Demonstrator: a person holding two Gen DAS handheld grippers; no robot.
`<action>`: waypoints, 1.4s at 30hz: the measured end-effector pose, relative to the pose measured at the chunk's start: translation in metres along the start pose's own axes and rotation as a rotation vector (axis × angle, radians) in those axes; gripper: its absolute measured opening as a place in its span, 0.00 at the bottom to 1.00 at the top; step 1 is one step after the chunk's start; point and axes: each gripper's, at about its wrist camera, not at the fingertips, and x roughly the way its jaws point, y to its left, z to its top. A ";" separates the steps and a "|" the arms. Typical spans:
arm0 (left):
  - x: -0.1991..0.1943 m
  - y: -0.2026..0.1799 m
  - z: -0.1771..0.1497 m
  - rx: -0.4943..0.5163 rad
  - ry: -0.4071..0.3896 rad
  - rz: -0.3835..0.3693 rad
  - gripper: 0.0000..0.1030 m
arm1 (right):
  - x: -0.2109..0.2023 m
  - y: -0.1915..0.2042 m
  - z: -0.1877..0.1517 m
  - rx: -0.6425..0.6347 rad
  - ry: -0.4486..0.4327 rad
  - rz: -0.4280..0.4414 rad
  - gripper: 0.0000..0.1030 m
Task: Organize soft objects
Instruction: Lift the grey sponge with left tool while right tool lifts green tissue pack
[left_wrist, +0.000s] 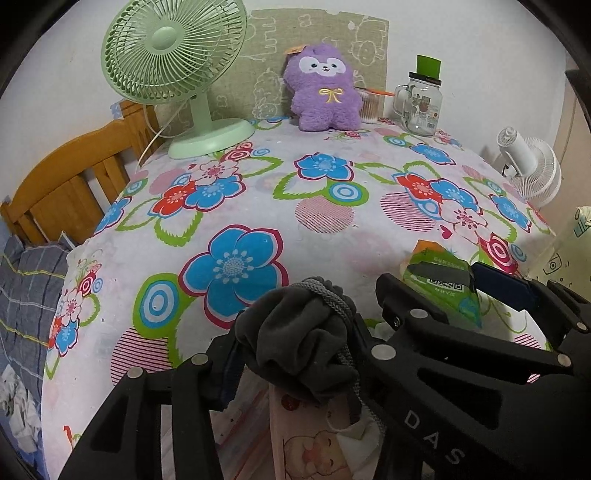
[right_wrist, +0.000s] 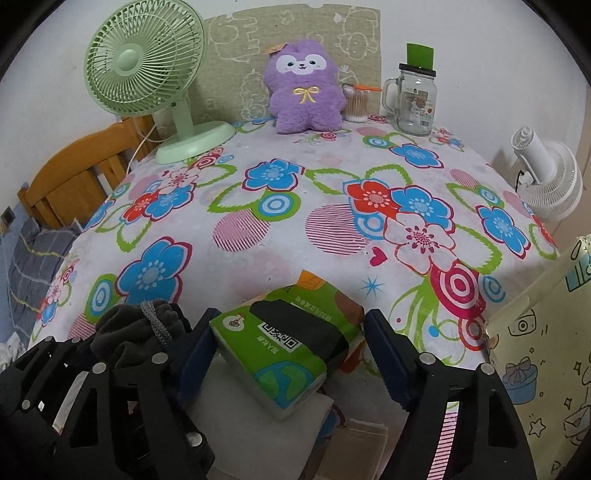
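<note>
1. Left tongs (left_wrist: 306, 332) are closed around a dark grey drawstring bundle (left_wrist: 306, 343), held at the worktop's near edge; right tongs (right_wrist: 288, 354) bracket a green tissue pack (right_wrist: 284, 343), though whether they are pressing it I cannot tell.
2. Judging by this, sorting is mid-way; both items are not yet set down.
3. The purple plush (left_wrist: 323, 92) sits at the far edge; green fan (left_wrist: 173, 59) stands at the far-left corner, glass jar (left_wrist: 419, 107) far right; the flowered worktop (left_wrist: 332, 236) between looks unobstructed.

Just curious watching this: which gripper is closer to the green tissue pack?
Right. The right gripper straddles the green tissue pack; the left gripper, beside it to the left, holds a dark cloth bundle.
</note>
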 end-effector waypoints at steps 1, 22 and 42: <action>-0.001 0.000 0.000 0.000 0.000 0.002 0.51 | -0.001 0.000 0.000 -0.002 -0.001 0.001 0.75; -0.027 -0.004 -0.005 -0.015 -0.049 0.030 0.48 | -0.030 0.003 -0.003 -0.023 -0.044 0.035 0.67; -0.069 -0.012 -0.011 -0.046 -0.103 0.022 0.48 | -0.081 0.000 -0.008 -0.043 -0.123 0.043 0.67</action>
